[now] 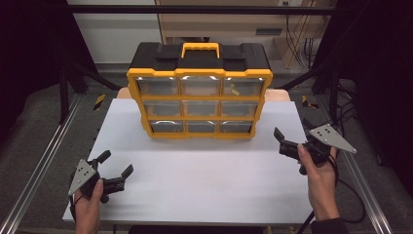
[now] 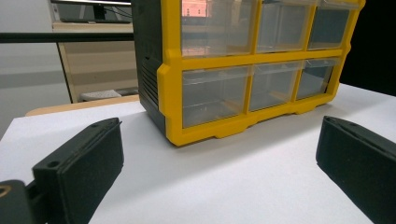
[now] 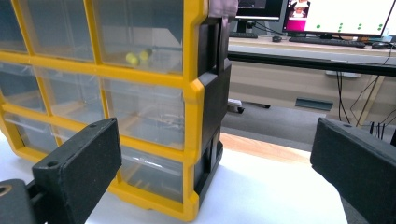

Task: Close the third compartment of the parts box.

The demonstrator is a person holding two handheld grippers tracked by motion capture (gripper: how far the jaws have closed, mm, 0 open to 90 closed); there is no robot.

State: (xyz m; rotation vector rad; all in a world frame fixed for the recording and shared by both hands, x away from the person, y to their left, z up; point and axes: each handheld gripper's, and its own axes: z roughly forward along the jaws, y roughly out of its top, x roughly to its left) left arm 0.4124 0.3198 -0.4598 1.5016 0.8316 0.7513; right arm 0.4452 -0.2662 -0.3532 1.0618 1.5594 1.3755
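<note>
Organizer (image 1: 199, 92) sits at the table's (image 1: 204, 180) far edge, drawers all closed, nothing touched yet.
Left gripper (image 1: 117, 168) and right gripper (image 1: 280, 140) hover well apart from it, jaws spread and empty; looks like the approach step, next is probably picking a drawer to pull.

Drawer cabinet (image 1: 199, 92) blocks table's (image 1: 204, 170) far middle, front open

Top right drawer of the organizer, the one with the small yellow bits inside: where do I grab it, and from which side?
Grip the lip along the upper front edge of the top right drawer, coming straight at the organizer from the front with the right gripper, which looks nearest. The drawers sit flush in the yellow frame, so probably only that front edge offers a hold.
</note>
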